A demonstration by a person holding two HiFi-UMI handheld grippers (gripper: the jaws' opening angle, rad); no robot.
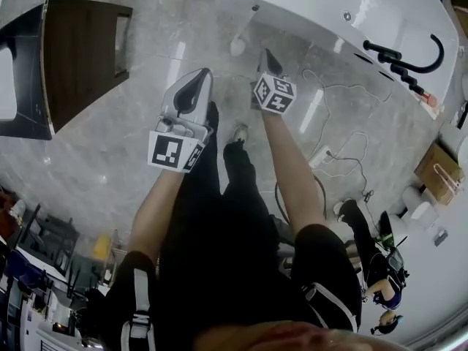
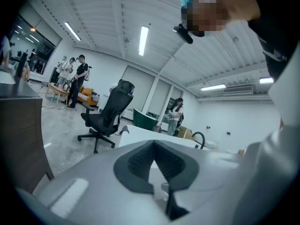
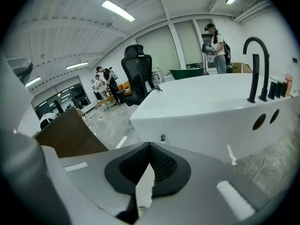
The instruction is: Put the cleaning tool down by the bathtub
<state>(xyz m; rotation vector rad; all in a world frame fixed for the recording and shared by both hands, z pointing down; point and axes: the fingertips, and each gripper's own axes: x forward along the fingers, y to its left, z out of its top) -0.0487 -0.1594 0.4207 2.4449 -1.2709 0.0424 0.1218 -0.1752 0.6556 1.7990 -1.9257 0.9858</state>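
Here, the right gripper (image 1: 266, 55) has its jaws pressed together on nothing. The left gripper (image 1: 205, 75), just beside it, is likewise closed and empty. The cleaning tool (image 1: 238, 44) is ahead of both pairs of jaws and apart from them, its head on the floor (image 1: 110, 145) and its handle against the white bathtub (image 1: 322, 20).

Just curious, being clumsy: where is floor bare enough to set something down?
The floor is bare between the wooden cabinet and the long-handled cleaning tool by the bathtub. Toward the cardboard box, cables crowd it.
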